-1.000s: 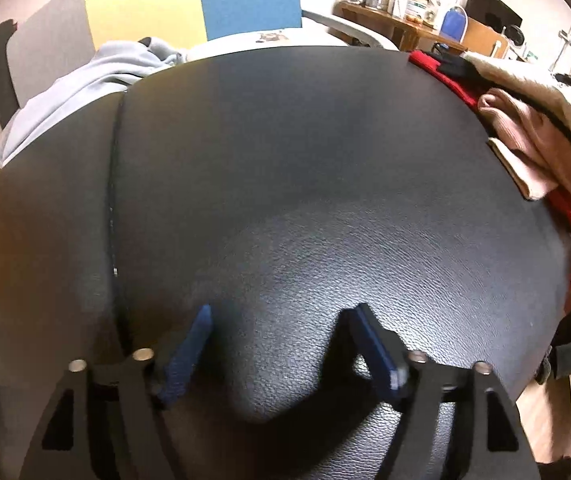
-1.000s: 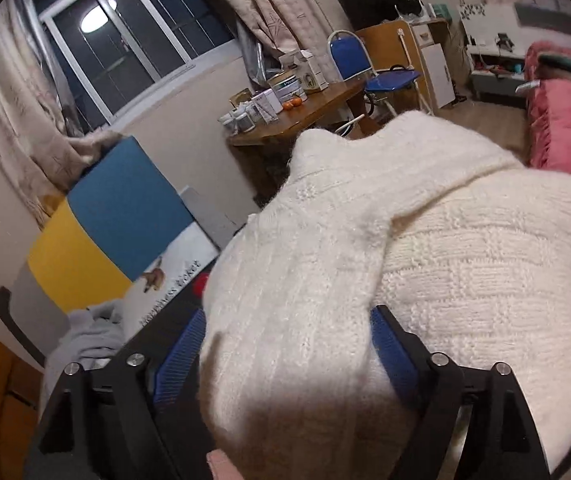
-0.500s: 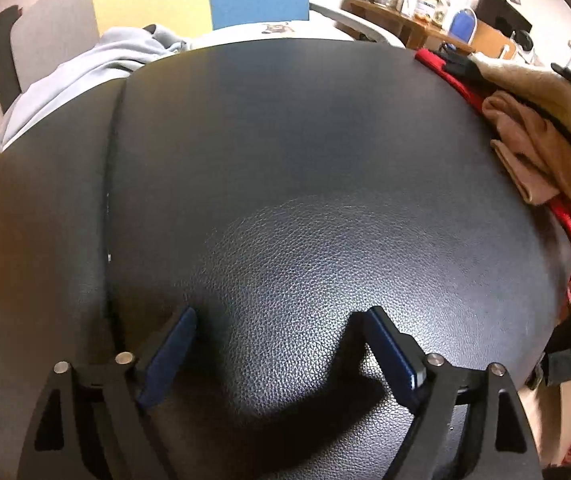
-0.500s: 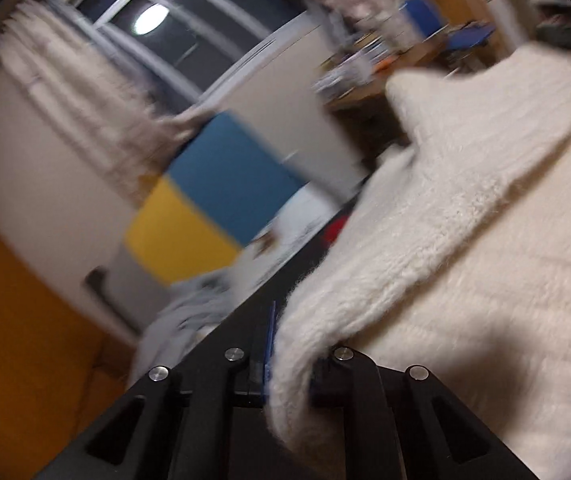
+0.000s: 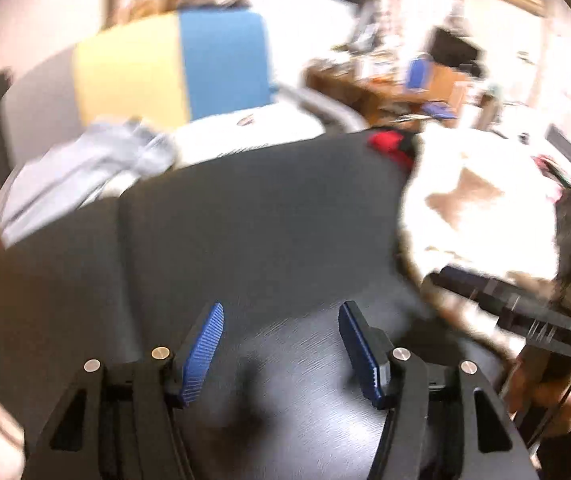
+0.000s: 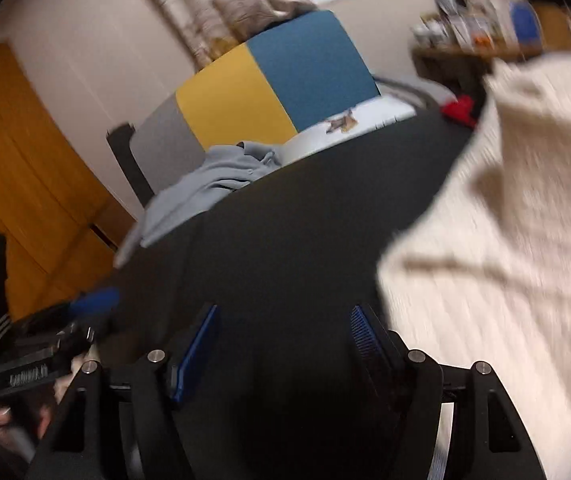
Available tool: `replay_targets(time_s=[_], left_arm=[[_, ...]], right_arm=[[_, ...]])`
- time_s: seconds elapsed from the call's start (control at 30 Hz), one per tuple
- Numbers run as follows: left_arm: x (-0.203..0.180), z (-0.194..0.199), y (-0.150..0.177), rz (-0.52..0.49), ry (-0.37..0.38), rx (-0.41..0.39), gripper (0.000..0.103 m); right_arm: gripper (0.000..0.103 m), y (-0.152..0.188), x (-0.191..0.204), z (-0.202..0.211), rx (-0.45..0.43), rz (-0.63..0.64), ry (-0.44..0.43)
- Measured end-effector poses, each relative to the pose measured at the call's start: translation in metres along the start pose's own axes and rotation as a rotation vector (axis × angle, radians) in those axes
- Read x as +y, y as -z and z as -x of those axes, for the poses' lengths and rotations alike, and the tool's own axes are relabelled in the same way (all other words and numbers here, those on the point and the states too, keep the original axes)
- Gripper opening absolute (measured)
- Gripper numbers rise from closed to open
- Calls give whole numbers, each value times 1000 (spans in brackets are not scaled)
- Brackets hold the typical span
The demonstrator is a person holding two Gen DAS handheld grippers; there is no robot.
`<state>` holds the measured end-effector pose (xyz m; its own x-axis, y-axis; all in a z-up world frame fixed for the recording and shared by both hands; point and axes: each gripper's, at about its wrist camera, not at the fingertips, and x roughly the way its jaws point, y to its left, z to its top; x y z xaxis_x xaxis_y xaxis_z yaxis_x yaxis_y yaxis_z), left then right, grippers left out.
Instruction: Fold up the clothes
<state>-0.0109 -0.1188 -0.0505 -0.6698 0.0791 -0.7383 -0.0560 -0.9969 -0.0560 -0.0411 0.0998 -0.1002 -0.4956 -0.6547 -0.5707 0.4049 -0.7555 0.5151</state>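
Observation:
A cream knitted sweater lies in a heap on the right side of the black leather surface; it also shows in the left wrist view. My right gripper is open and empty just left of the sweater, its right finger close to the sweater's edge. My left gripper is open and empty over the bare black surface. The right gripper's body shows at the right in the left wrist view. Both views are motion blurred.
A grey garment lies at the far left edge of the surface, also in the left wrist view. A red item lies at the far edge. A yellow and blue panel stands behind. A cluttered desk is at the back right.
My right gripper was shut on the cream sweater half a second ago; now it is open and the sweater lies on the surface to its right. The left gripper has lifted and tilted up.

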Motion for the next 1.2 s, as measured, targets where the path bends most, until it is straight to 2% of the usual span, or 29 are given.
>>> replay_targets(time_s=[0.07,0.13,0.23,0.27,0.3,0.37,0.43,0.47,0.53,0.63,0.7,0.77,0.83,0.9,0.97,1.0,1.03,1.1,1.2], left_arm=[[-31,-1,-18,-88,78,-16,62],[-60,-2,-32,-158,168,-21,62],[-100,-19,-52,-136,349,49,62],[-116,-27,-60,-133,393,67,62],[-132,-31,-64,-140,420,73,62],[-157,-32,-64,-177,426,61,62],[-178,-29,-59,-222,432,44,62],[-188,-29,-54,-244,435,42,62],[-209,-33,-47,-285,439,62,62],[-219,-49,-32,-283,470,136,62],[-218,-56,-23,-277,472,171,62],[-215,-61,-18,-274,457,190,62],[-214,-65,-17,-261,449,196,62],[-211,-68,-16,-245,446,198,62],[-205,-66,-16,-231,445,195,62],[-203,-63,-16,-231,438,189,62],[-201,-61,-16,-231,431,182,62],[-193,-53,-16,-230,424,164,62],[-179,-45,-15,-196,433,152,62]], right_arm=[[69,13,-18,27,-4,-57,0],[70,28,-32,53,-14,-77,40],[72,38,-62,85,-13,-139,107],[72,38,-74,96,-2,-149,159],[72,37,-78,108,-6,-130,203],[72,28,-91,142,-65,-103,264],[74,25,-119,183,-138,-200,278],[76,27,-137,198,-188,-280,268],[91,31,-173,229,-288,-442,245],[91,66,-245,247,-438,-820,4],[90,87,-279,242,-478,-984,-41],[82,94,-286,221,-492,-1039,-49],[64,94,-294,211,-516,-1065,-48],[62,90,-299,201,-539,-1068,-29],[59,91,-310,191,-551,-1105,-70],[45,89,-312,195,-564,-1101,-36],[31,84,-308,195,-570,-1073,-9],[16,69,-298,201,-572,-994,42],[14,43,-276,214,-557,-842,96]])
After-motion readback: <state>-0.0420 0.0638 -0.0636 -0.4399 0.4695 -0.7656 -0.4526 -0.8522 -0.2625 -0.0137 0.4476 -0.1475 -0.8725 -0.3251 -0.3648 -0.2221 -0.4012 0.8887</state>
